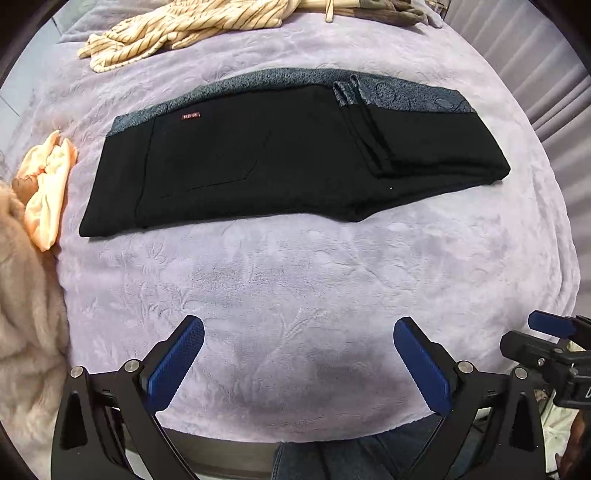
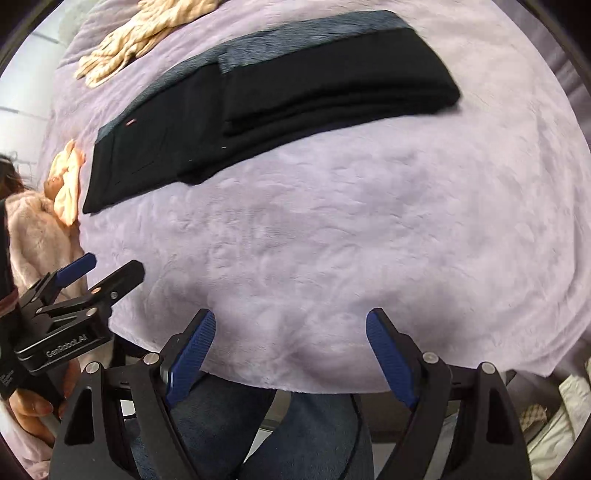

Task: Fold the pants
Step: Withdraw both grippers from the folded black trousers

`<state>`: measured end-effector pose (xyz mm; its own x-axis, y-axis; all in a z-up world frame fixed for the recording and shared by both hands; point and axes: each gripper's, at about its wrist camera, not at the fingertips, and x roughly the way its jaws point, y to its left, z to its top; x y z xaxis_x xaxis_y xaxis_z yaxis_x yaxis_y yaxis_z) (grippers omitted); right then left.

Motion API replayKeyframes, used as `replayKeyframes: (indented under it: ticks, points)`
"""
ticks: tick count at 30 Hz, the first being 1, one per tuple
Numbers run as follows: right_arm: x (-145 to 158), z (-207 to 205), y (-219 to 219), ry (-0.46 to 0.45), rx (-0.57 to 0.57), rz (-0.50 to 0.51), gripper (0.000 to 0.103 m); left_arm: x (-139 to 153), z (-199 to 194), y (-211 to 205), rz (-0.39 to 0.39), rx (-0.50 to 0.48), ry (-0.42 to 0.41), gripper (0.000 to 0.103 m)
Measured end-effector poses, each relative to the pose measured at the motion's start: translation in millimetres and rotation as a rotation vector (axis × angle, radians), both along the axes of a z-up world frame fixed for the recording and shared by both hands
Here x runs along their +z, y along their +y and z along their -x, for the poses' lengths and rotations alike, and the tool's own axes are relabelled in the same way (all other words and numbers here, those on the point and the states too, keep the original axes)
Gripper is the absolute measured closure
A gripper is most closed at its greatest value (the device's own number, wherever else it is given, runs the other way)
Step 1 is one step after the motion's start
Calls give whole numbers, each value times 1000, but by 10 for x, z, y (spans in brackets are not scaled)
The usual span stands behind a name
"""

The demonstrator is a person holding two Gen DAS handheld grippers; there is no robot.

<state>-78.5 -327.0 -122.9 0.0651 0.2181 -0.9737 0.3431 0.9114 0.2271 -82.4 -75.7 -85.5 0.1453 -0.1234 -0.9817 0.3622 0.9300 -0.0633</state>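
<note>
The black pants [image 1: 277,158] lie folded on the lilac blanket [image 1: 295,288], their legs doubled back over the seat. Grey fleece lining shows along the far edge, and a small red label sits near the waist. The right wrist view shows the pants [image 2: 258,96] at the upper left, slightly blurred. My left gripper [image 1: 299,326] hovers over bare blanket well short of the pants, open with nothing between its blue pads. My right gripper [image 2: 291,317] is open and empty too, above the blanket's near edge. The left gripper [image 2: 110,267] also shows at the left of the right wrist view.
A cream striped garment [image 1: 184,33] lies beyond the pants. A peach cloth [image 1: 48,184] and a fluffy pink garment [image 1: 26,314] lie at the left. The person's jeans-clad legs [image 2: 295,424] stand at the blanket's near edge, and a hand [image 2: 33,406] grips the left tool.
</note>
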Motion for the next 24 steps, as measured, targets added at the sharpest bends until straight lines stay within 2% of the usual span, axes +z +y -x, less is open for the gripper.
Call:
replayKeyframes:
  ticks: [4,9,17,24]
  points:
    - [81,79,-93,-21,-19,10,17,101,50,-5,0,24,-25,0]
    - [184,109,-60,-53,23,26,17,203,155,15,-16,39,-46,0]
    - [92,232,-63,-34,10,-30,17,179,218,78,-51,54,-38,0]
    - [110,177,-153,-42,-36,-27,17,198,103,142,-64,26,-77,0]
